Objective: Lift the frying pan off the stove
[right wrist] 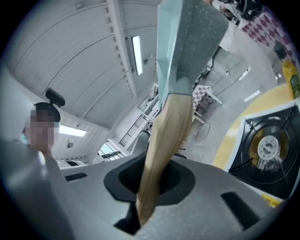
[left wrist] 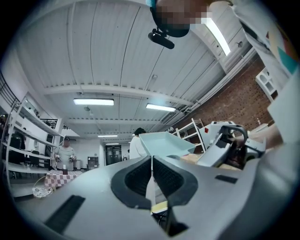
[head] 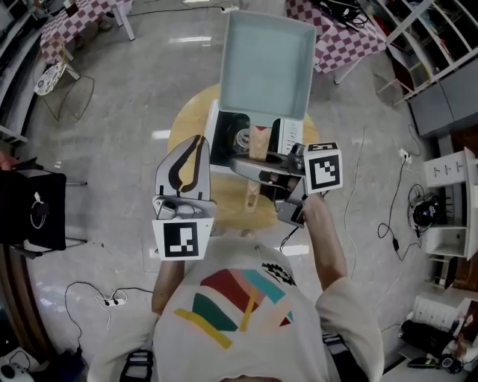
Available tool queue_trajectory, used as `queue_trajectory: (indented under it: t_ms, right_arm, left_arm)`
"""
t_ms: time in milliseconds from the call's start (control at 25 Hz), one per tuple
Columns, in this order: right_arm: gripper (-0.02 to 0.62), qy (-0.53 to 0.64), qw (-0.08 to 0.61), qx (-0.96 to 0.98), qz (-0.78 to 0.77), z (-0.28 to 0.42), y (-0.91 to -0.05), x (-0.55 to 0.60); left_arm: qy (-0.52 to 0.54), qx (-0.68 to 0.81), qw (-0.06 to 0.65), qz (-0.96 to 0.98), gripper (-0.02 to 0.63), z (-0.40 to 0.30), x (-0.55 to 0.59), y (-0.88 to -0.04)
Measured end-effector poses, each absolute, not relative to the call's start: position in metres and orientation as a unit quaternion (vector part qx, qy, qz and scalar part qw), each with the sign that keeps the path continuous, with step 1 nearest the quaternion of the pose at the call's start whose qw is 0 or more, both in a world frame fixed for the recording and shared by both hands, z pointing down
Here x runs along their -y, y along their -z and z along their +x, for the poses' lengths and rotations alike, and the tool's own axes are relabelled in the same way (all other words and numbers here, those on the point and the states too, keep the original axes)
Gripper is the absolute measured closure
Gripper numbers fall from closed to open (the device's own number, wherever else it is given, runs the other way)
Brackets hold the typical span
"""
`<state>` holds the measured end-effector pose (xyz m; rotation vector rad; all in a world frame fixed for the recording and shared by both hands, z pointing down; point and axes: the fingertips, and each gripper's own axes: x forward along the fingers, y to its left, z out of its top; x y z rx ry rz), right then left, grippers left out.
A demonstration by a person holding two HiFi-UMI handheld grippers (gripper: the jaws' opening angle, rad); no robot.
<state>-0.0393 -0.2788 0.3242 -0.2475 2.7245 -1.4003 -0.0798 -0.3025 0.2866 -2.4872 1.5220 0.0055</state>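
Observation:
The frying pan (head: pixel 269 67) is square and pale teal with a wooden handle (head: pixel 256 160). It hangs in the air, tilted up, above the stove (head: pixel 233 138). My right gripper (head: pixel 250 166) is shut on the handle (right wrist: pixel 161 154), and the pan's underside (right wrist: pixel 190 42) rises in front of it. The stove's burner (right wrist: pixel 268 149) lies bare below at the right. My left gripper (head: pixel 196 145) is held up left of the stove, shut with nothing between its pads (left wrist: pixel 151 180). From there the pan (left wrist: pixel 165 143) and the right gripper (left wrist: pixel 225 145) show to the right.
The stove stands on a round wooden table (head: pixel 188 127). Around it are checkered tables (head: pixel 75 22), a black chair (head: pixel 33 209) at the left, white shelving (head: pixel 448 201) at the right and cables (head: pixel 392 216) on the floor. People (left wrist: pixel 65 154) stand far off.

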Motion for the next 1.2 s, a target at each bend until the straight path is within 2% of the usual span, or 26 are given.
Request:
queue_trajectory:
  t_ms: [440,1200]
  right_arm:
    - [0.574,0.355,0.025,-0.930,-0.097,-0.043,-0.280,0.267]
    - [0.560,0.326,0.023,-0.941,-0.091,-0.049,-0.262,0.256]
  left_arm:
    - [-0.039,-0.521,0.087,-0.848,0.594,-0.088,0.302,-0.257]
    - [-0.050,-0.515,0.090,-0.851,0.594,-0.093,0.303,-0.246]
